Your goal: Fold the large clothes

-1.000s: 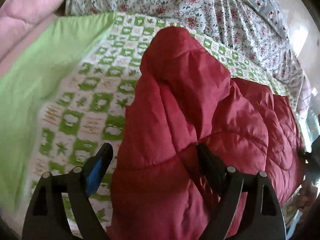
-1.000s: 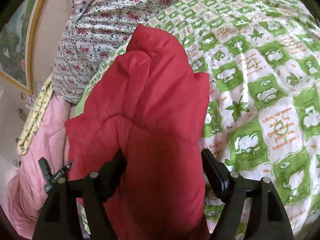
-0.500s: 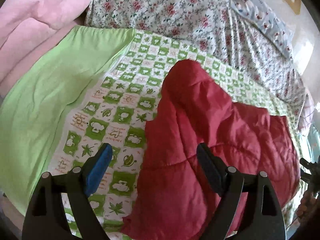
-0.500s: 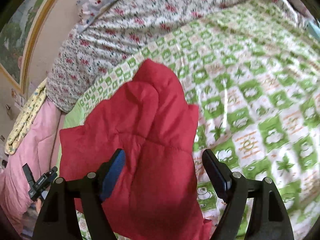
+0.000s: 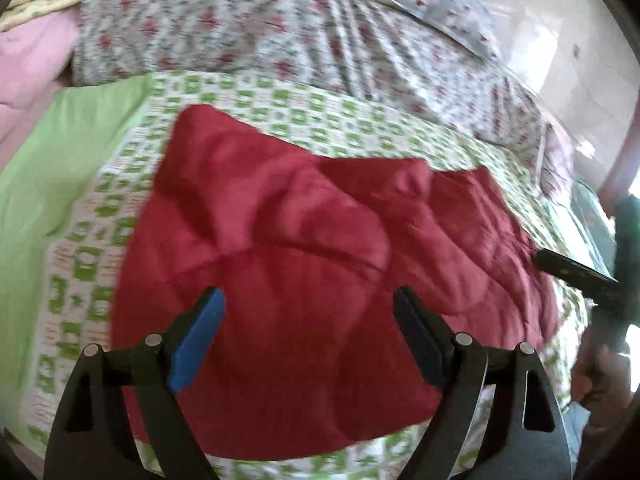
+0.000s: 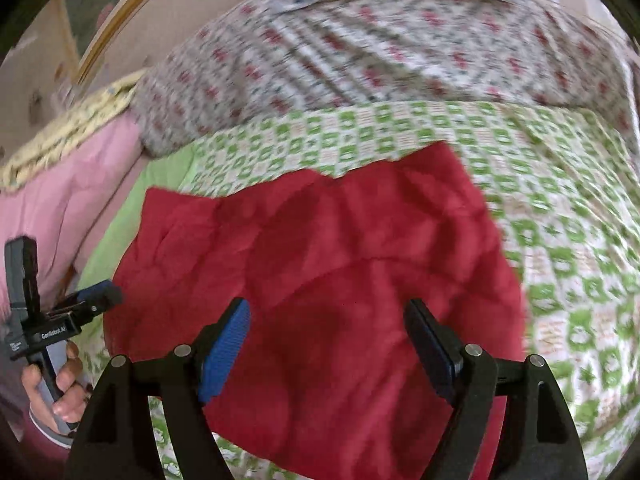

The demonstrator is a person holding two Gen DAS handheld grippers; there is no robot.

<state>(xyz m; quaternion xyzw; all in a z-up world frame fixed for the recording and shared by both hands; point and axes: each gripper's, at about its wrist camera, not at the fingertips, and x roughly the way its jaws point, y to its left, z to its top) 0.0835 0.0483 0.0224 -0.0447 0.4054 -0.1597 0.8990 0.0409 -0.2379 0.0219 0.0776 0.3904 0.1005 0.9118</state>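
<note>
Red quilted garment is lying mid-frame on the green-checked bedspread, both the left gripper and right gripper hovering wide, gripping nothing.

Black left gripper with blue-padded jaws, silver screws.

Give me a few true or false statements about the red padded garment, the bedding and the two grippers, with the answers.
1. The red padded garment lies on a green-and-white patterned sheet. True.
2. The left gripper is clamped shut on the garment. False: its jaws stand wide apart above the fabric.
3. The right gripper is open and holds nothing. True.
4. A blue striped blanket lies behind the garment. False: it is a floral quilt.
5. Pink bedding lies beside the patterned sheet. True.
</note>
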